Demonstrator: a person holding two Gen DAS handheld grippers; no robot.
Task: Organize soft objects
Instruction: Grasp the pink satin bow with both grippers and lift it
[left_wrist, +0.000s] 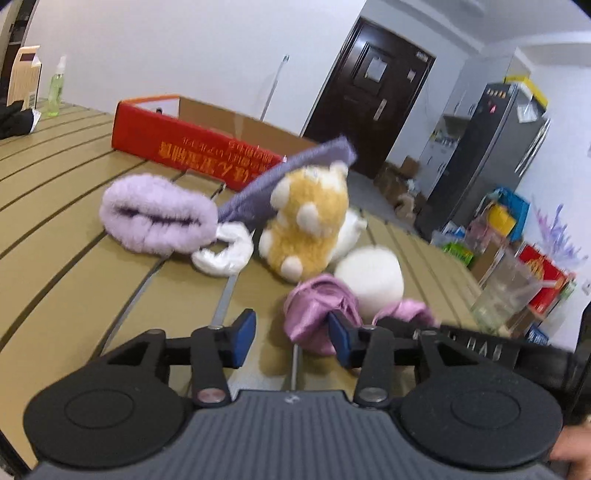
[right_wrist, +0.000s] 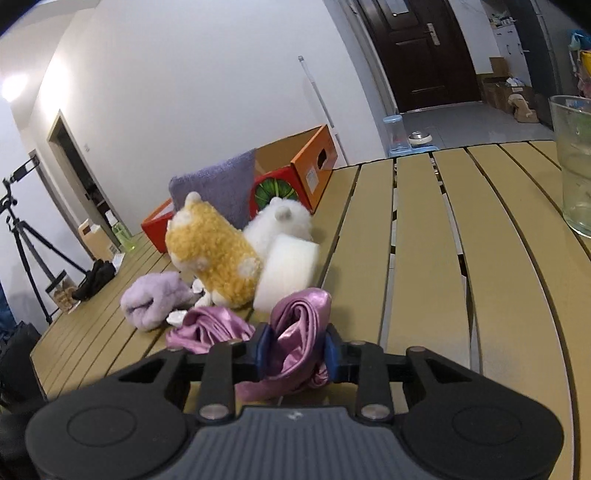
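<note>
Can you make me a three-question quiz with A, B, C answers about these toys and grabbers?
1. Where is the yellow plush toy? A on the table B in the box C on the floor
2. What colour is the shiny cloth? A green B pink C black
3. What is the right gripper doing? A open, empty B shut on the glass C shut on the shiny cloth
Answers: A, it sits on the slats; B, it gleams pink; C, it squeezes the cloth.
</note>
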